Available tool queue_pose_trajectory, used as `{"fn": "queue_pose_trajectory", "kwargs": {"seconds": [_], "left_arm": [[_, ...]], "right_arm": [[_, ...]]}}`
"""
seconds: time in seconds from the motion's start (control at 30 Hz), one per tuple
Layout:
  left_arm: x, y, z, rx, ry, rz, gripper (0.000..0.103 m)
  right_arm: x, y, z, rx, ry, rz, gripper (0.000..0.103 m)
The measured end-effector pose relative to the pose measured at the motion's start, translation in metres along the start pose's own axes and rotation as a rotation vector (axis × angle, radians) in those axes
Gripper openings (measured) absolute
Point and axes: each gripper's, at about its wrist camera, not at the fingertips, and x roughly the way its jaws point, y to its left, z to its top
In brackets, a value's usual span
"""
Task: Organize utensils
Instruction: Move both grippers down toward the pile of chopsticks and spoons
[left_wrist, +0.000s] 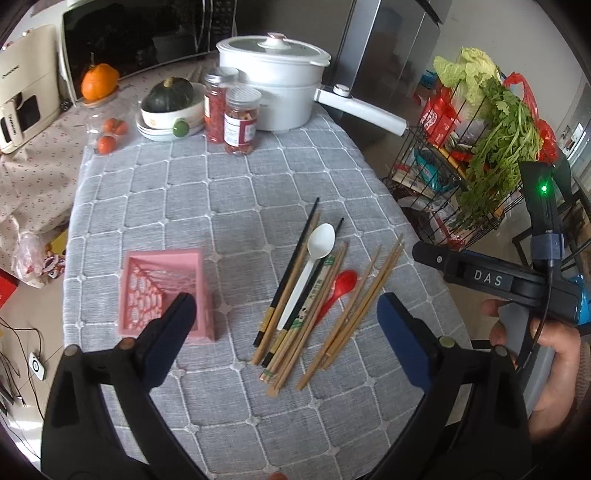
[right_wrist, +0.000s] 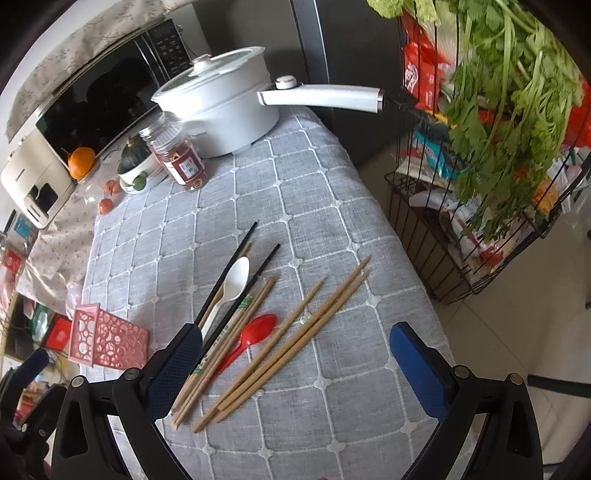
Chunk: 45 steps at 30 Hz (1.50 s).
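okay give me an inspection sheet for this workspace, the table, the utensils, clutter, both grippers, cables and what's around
Surface: grey quilted tablecloth, dry.
Job's things: white spoon, red spoon, black chopsticks and wooden chopsticks in a loose pile; pink basket lying on its side beside them.
Clutter: white pot, two jars, squash in a bowl, tomatoes at the far end.
Grippers: left gripper open, empty; right gripper open, empty, over the pile.
Cables: thin wires on the floor.
Surroundings: microwave, wire rack with greens.
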Motion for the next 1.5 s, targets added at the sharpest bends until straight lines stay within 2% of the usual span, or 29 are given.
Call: {"fn": "queue_pose_trajectory", "kwargs": {"seconds": [0.03, 0.1, 0.13, 0.2, 0.23, 0.3, 0.33, 0.4, 0.57, 0.8, 0.97, 1.13, 1.2, 1.3, 1.33, 1.37, 1.4, 1.5], "left_arm": [[0.009, -0.003, 0.005, 0.004, 0.023, -0.007, 0.092], [0.031, -0.01, 0.017, 0.02, 0.069, -0.002, 0.077], [0.043, -0.013, 0.022, 0.023, 0.096, -0.015, 0.074], [0.067, -0.02, 0.031, 0.03, 0.149, -0.035, 0.06], [0.079, -0.023, 0.035, 0.04, 0.17, -0.034, 0.057], [0.103, -0.027, 0.044, 0.056, 0.205, -0.024, 0.043], [0.115, -0.029, 0.049, 0.062, 0.216, -0.017, 0.04], [0.136, -0.029, 0.059, 0.06, 0.233, -0.009, 0.026], [0.179, -0.025, 0.076, 0.029, 0.269, -0.004, 0.01], [0.201, -0.031, 0.076, 0.058, 0.301, 0.007, 0.008], [0.205, -0.03, 0.077, 0.075, 0.313, 0.048, 0.01], [0.202, -0.044, 0.072, 0.154, 0.306, 0.106, 0.009], [0.191, -0.045, 0.067, 0.178, 0.275, 0.11, 0.008], [0.161, -0.039, 0.061, 0.175, 0.218, 0.087, 0.008], [0.151, -0.038, 0.06, 0.174, 0.201, 0.078, 0.008], [0.139, -0.037, 0.058, 0.179, 0.183, 0.069, 0.008], [0.127, -0.036, 0.056, 0.185, 0.162, 0.061, 0.008], [0.09, -0.031, 0.049, 0.19, 0.108, 0.031, 0.008]], "right_arm": [[0.006, -0.003, 0.004, 0.009, 0.015, 0.001, 0.097], [0.018, -0.01, 0.01, 0.036, 0.037, 0.015, 0.091], [0.026, -0.015, 0.011, 0.059, 0.047, 0.032, 0.087], [0.045, -0.026, 0.011, 0.099, 0.098, 0.049, 0.081], [0.054, -0.03, 0.01, 0.108, 0.126, 0.058, 0.077], [0.067, -0.037, 0.01, 0.131, 0.162, 0.076, 0.075], [0.07, -0.039, 0.011, 0.136, 0.165, 0.079, 0.075], [0.074, -0.042, 0.012, 0.141, 0.164, 0.077, 0.075], [0.082, -0.043, 0.015, 0.154, 0.172, 0.09, 0.075], [0.093, -0.05, 0.019, 0.161, 0.196, 0.053, 0.075], [0.098, -0.054, 0.021, 0.171, 0.209, 0.051, 0.075], [0.105, -0.06, 0.019, 0.202, 0.23, 0.062, 0.075], [0.109, -0.062, 0.018, 0.214, 0.236, 0.063, 0.068], [0.112, -0.065, 0.019, 0.225, 0.228, 0.088, 0.048], [0.113, -0.066, 0.02, 0.236, 0.216, 0.116, 0.037], [0.113, -0.066, 0.021, 0.25, 0.208, 0.142, 0.031], [0.112, -0.067, 0.023, 0.275, 0.198, 0.188, 0.029], [0.113, -0.062, 0.025, 0.283, 0.195, 0.251, 0.024]]}}
